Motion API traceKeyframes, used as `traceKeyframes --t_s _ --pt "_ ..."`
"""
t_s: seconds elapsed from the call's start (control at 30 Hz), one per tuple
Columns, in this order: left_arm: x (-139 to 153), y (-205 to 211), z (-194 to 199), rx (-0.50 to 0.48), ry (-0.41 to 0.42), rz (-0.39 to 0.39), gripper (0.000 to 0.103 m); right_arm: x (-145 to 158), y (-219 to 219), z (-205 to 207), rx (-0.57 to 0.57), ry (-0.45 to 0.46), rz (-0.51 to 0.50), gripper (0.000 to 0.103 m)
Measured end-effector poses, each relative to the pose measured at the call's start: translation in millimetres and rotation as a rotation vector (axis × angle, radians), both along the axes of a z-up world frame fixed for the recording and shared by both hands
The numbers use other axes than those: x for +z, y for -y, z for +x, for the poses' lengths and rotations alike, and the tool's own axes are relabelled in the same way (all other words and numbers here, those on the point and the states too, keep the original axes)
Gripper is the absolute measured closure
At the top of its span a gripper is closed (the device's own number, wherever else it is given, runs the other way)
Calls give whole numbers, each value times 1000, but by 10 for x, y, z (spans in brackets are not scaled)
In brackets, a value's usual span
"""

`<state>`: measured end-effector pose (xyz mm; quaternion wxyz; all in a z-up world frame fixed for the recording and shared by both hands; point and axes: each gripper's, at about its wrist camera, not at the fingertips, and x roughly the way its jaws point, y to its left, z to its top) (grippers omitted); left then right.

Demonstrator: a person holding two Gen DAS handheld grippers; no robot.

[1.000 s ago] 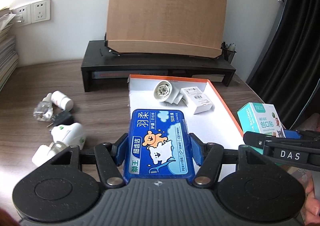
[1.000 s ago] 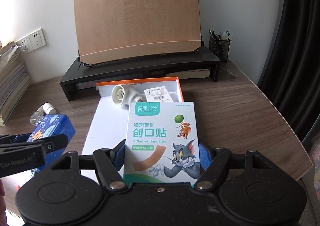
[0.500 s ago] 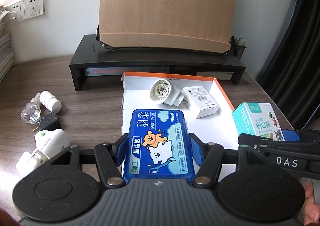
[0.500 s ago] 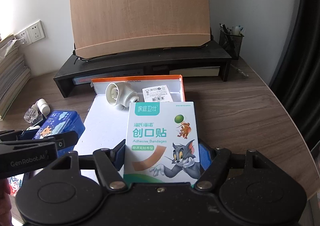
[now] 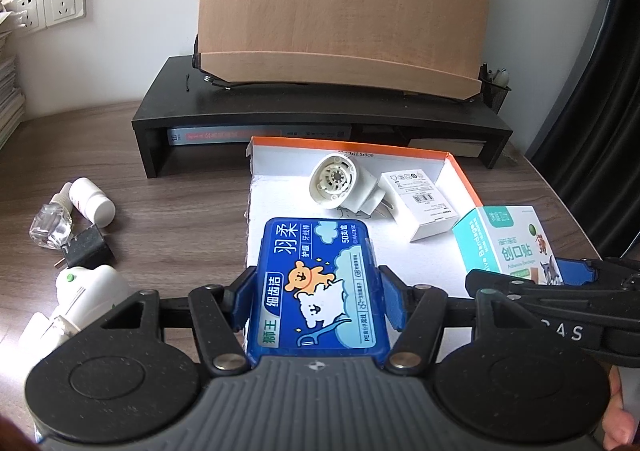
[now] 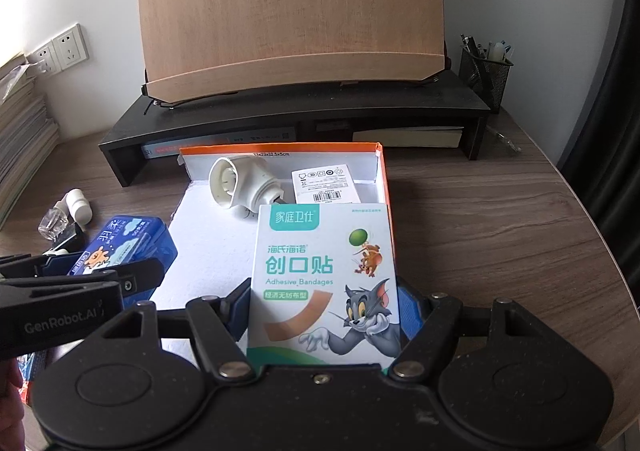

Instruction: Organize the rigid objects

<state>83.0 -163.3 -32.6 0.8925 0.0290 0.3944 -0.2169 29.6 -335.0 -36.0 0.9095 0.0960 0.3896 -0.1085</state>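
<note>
My left gripper is shut on a blue dental floss box, held over the near left part of a shallow white tray with an orange rim. My right gripper is shut on a white and teal box of adhesive bandages, held over the tray's near right side. Inside the tray, at the back, lie a white round plug-in device and a small white labelled box. Each gripper shows at the edge of the other's view: the bandage box and the floss box.
On the wooden desk left of the tray lie a white bottle, a clear glass vial, a black adapter and a white plug-in device. A black monitor stand with a wooden board stands behind. A mesh pen holder is at the back right.
Both grippers have moved forward toward the tray with their boxes still held; the tray and the monitor stand look nearer and larger now.
</note>
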Motion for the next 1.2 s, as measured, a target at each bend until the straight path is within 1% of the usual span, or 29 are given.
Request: traceKeyframes --t_s 0.33,1.2 --pt "-63 51 93 -12 -13 1 40 -45 25 105 -1 -13 -2 19" --pt "-143 28 216 -16 -28 4 40 -141 37 258 18 -37 -1 19"
